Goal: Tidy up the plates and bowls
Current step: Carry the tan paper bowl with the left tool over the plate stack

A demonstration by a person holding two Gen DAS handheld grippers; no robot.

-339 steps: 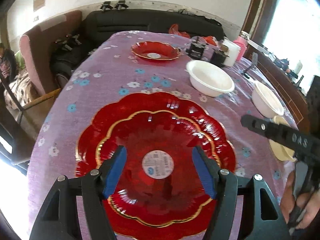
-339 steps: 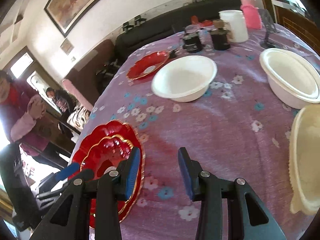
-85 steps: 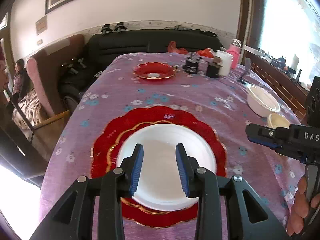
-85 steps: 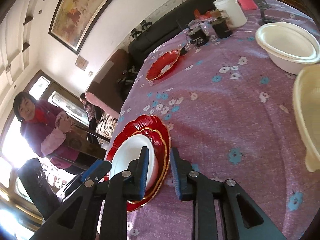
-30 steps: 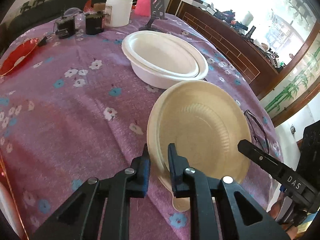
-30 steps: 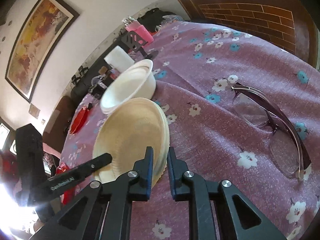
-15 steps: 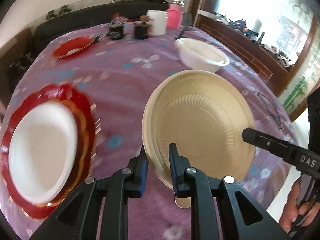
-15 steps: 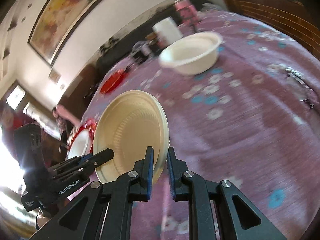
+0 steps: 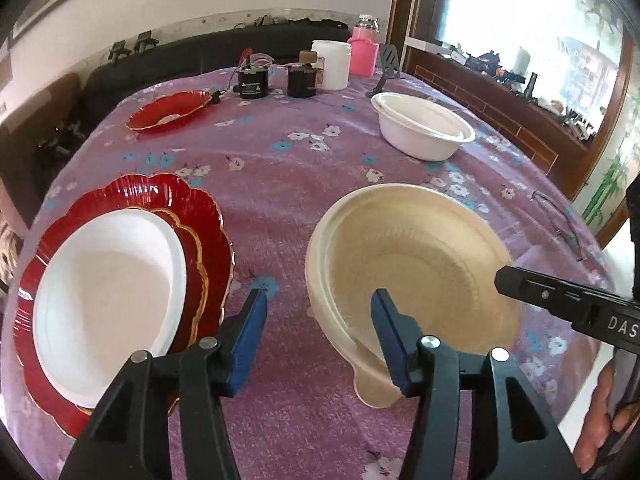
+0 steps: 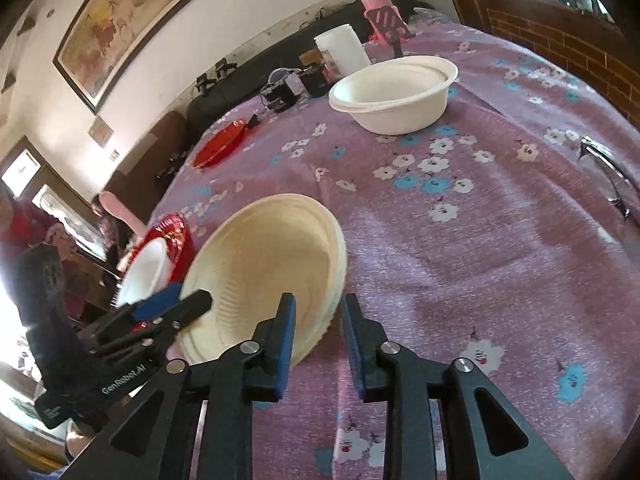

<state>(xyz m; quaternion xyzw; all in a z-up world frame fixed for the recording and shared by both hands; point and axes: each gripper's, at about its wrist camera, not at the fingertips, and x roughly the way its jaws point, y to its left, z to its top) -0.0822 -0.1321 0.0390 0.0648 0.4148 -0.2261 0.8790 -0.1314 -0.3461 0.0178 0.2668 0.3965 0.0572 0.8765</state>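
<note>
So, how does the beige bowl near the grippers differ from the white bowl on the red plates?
The beige bowl is cream-tan with a ribbed inside and a tab at its rim; the white bowl is plain white and smooth. The beige bowl lies directly on the purple tablecloth; the white bowl rests on the stacked red plates. Both are round, shallow, empty and held by no gripper.

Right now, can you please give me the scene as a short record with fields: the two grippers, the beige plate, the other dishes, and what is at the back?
left gripper: open, jaws either side of the near rim of the plate
right gripper: open, straddling the plate's edge
beige ribbed paper plate: on the purple flowered tablecloth, ungripped
white paper plate: on the stacked large red scalloped plates
small red plate: far left
white bowl: far right
glasses: right edge
back: white jar, pink bottle
</note>
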